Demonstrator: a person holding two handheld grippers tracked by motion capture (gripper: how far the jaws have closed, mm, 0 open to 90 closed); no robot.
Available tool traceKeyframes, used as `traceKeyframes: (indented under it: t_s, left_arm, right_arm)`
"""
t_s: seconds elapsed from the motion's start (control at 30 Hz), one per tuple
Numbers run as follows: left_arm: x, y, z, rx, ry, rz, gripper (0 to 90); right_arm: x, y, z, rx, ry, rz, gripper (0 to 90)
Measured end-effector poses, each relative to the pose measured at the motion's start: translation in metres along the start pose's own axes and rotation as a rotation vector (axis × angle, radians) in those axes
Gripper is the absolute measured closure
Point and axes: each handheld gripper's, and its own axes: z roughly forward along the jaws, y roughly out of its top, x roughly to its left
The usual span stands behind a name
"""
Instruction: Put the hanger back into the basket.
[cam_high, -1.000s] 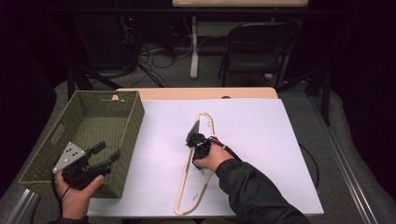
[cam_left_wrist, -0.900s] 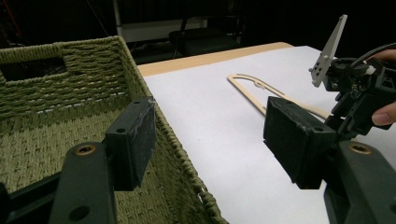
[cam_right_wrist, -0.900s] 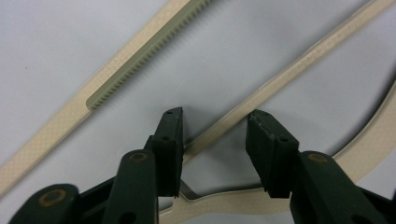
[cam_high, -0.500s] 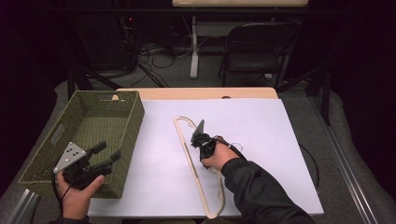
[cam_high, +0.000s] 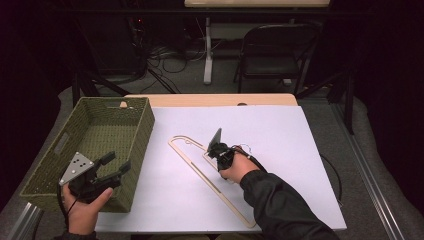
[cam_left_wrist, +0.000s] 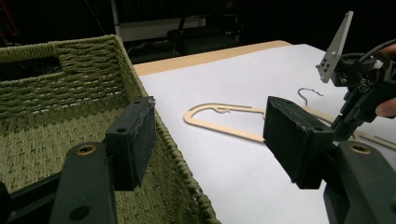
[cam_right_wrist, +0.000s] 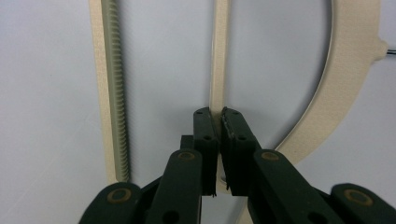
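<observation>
Clamped on a thin bar of the wooden clothes hanger (cam_right_wrist: 219, 56), the right gripper (cam_right_wrist: 217, 116) had its two black jaws pressed nearly together around the pale strip, low in the centre of the right gripper view. To the left of that bar ran the hanger's ridged trouser rail, and its curved shoulder swept across the upper right of the frame.

In the high view the right gripper (cam_high: 220, 150) sat a little right of centre on the white sheet (cam_high: 300, 150) covering the table, with the person's dark sleeve (cam_high: 280, 205) reaching in from the bottom edge. The hanger (cam_high: 210, 182) lay flat on the sheet, running from the middle of the frame down toward the lower right, its metal hook (cam_left_wrist: 306, 93) just beside the gripper.

At the lower left of the high view, the left gripper (cam_high: 107, 167) was held by the person's hand (cam_high: 87, 207) over the near corner of the green woven basket (cam_high: 45, 165). Its jaws stood wide apart with nothing between them. In the left gripper view, the left jaw overlapped the basket's rim (cam_left_wrist: 154, 121) and the right jaw hung over the white sheet.

A dark folding chair (cam_high: 272, 52) stood on the floor beyond the table, at the upper right.
</observation>
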Motion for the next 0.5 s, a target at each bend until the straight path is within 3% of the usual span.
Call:
traceKeyframes:
  t_s: [0.33, 0.5]
  left_arm:
    - [0.0009, -0.0003, -0.0008, -0.002, 0.000, 0.002, 34.7]
    - [0.0009, -0.0003, -0.0009, -0.003, 0.001, -0.001, 34.8]
  right_arm:
    - [-0.0016, -0.0018, 0.0001, -0.032, 0.020, 0.003, 85.8]
    - [-0.0029, -0.0018, -0.0023, -0.012, 0.014, -0.031, 85.8]
